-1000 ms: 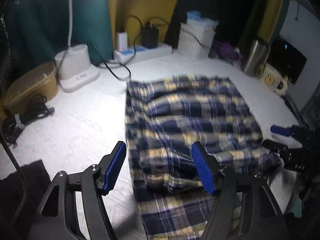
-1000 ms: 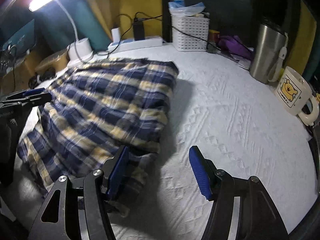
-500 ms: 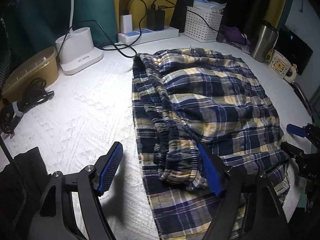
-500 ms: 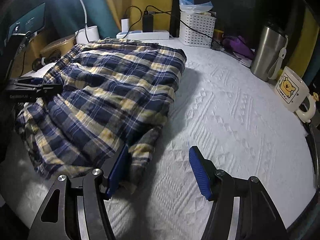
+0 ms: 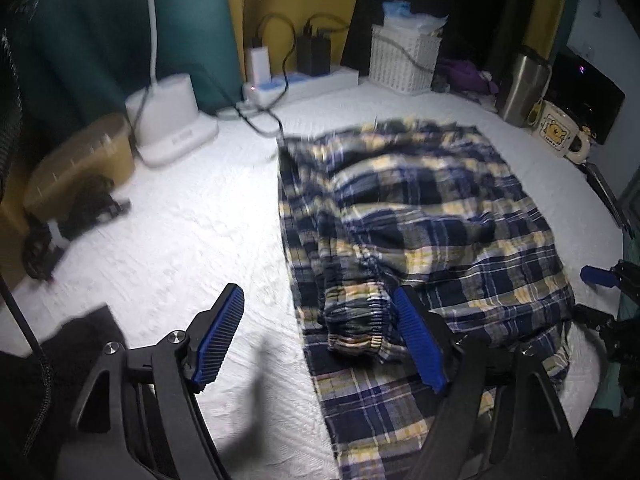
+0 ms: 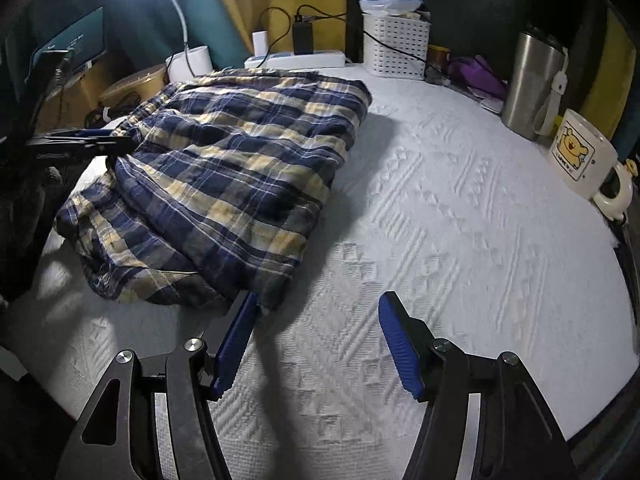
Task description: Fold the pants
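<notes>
The blue-and-yellow plaid pants (image 5: 420, 220) lie folded over on the white textured cover (image 5: 192, 240). My left gripper (image 5: 318, 340) is open at their near left edge. The bunched elastic waistband (image 5: 356, 320) lies between its jaws beside the right pad (image 5: 416, 344), while the left pad (image 5: 220, 336) is over bare cover. In the right wrist view the pants (image 6: 240, 168) fill the left half. My right gripper (image 6: 318, 346) is open over bare cover, its left fingertip at the pants' near corner (image 6: 268, 296). The left gripper (image 6: 80, 142) shows at the pants' far side.
Along the back stand a lamp base (image 5: 172, 120), a power strip (image 5: 304, 80), a white basket (image 6: 394, 44), a steel tumbler (image 6: 530, 84) and a bear mug (image 6: 580, 160). A tan tub (image 5: 80, 164) with cables sits far left. Dark cloth (image 5: 80, 336) lies near left.
My left jaws widened slightly and the waistband fold settled beside the right pad. My right gripper slid right, off the pants' edge, so only the corner meets its left fingertip.
</notes>
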### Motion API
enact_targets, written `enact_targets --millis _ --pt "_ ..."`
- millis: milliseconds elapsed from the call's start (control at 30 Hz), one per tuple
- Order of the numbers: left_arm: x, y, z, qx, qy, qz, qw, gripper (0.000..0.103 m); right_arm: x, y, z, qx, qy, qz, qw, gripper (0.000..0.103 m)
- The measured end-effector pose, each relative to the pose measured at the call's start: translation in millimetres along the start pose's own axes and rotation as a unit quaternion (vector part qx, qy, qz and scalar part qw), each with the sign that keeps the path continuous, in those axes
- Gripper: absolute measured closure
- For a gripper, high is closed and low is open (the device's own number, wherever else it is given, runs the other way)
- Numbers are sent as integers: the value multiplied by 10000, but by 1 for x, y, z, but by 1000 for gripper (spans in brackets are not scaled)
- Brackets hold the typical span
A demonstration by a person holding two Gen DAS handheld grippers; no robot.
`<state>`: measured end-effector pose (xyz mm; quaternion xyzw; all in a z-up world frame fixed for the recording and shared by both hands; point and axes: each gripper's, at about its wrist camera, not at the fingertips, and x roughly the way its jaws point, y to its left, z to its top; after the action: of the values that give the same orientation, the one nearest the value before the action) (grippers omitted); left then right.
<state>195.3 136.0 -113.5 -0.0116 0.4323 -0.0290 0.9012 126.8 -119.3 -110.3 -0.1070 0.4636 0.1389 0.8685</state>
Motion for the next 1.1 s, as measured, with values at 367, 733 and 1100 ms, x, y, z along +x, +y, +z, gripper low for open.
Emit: enact_targets --millis 367,733,1100 --pt "1 10 24 -103 -136 -182 9997 25 -2 -9 33 123 -317 133 9993 38" --pt "41 13 38 -75 156 -390 9991 25 20 -11 67 244 -375 215 9988 38" --pt "70 30 52 -78 233 -355 9991 25 69 -14 92 222 -152 95 9996 37"
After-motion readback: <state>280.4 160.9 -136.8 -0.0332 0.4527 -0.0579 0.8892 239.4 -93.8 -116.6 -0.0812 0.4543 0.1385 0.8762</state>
